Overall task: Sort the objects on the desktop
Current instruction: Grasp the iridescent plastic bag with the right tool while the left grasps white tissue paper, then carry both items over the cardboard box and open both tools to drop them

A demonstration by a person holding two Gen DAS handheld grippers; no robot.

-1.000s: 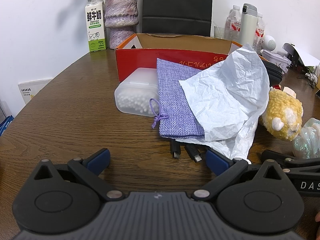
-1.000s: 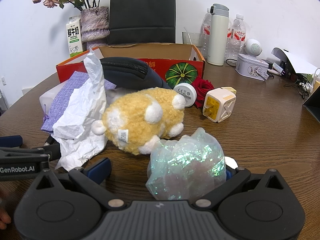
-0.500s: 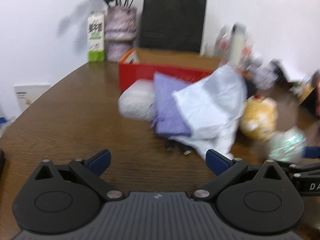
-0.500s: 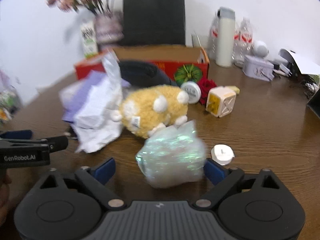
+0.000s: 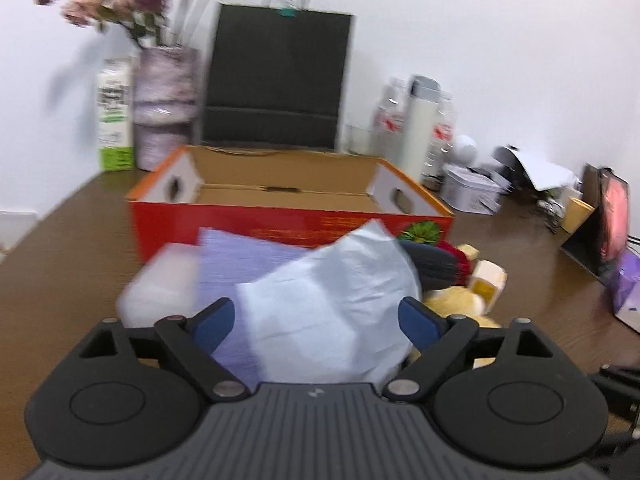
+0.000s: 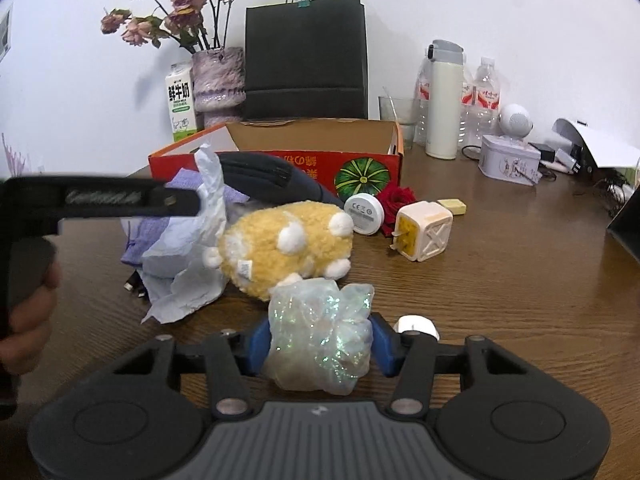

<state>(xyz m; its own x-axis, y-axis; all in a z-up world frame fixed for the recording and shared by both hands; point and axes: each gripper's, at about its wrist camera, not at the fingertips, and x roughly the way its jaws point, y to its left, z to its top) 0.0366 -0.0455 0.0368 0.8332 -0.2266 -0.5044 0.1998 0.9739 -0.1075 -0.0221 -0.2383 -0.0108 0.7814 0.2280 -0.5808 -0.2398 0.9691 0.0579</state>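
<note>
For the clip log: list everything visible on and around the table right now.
cardboard box: one, red outside, open, mid-table
iridescent bag: one, shimmery clear, between the right claw's pads
plush toy: one, yellow and white, beyond the bag
crumpled paper: one, white, left of the plush
fabric pouch: one, lilac, under the paper
plastic container: one, frosted white, left of the pouch
dark case: one, against the box
plug adapter: one, cream, right of the plush
milk carton: one, white and green, by the wall
vase: one, mauve, holding dried flowers
paper bag: one, black, behind the box
left claw: closing over the paper
right claw: closing on the bag
</note>
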